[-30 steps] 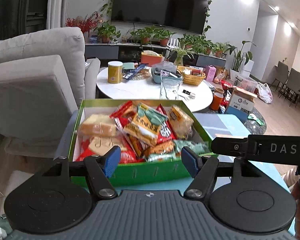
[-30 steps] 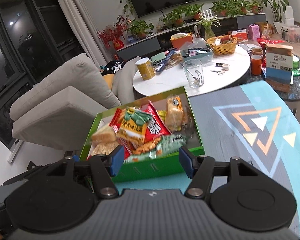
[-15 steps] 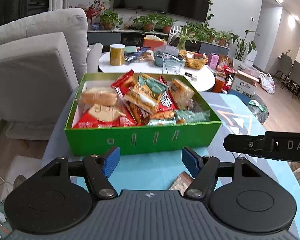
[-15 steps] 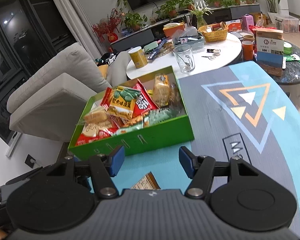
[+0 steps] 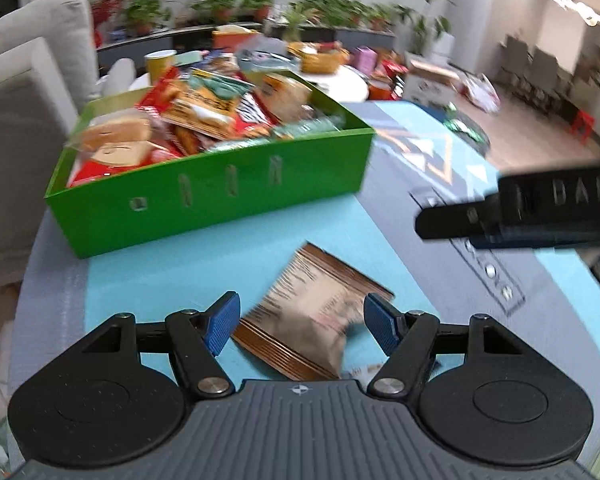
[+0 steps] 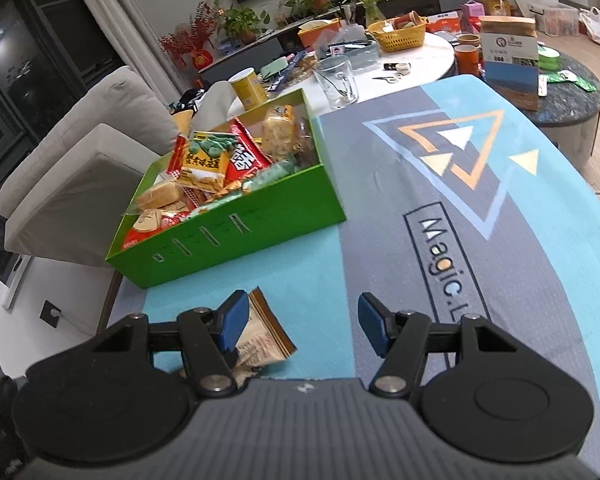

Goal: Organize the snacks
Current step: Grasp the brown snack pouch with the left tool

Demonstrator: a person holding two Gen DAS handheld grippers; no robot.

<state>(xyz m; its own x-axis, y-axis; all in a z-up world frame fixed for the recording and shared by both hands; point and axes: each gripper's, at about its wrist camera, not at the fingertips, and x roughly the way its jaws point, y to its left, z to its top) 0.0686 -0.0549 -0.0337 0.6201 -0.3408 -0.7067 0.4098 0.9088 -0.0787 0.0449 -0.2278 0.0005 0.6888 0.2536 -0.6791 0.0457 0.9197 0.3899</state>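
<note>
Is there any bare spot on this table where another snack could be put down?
Yes. The printed mat right of the green box lies bare, as does the blue strip between the box and the brown snack packet. The box is heaped with snacks, and the round white table behind is cluttered.

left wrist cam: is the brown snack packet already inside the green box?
No. The brown snack packet lies on the blue mat in front of the green box, outside its wall.

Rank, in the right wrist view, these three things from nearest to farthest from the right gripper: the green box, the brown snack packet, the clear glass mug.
1. Brown snack packet, beside the right gripper's left finger.
2. Green box, ahead, left.
3. Clear glass mug, on the white table beyond.
</note>
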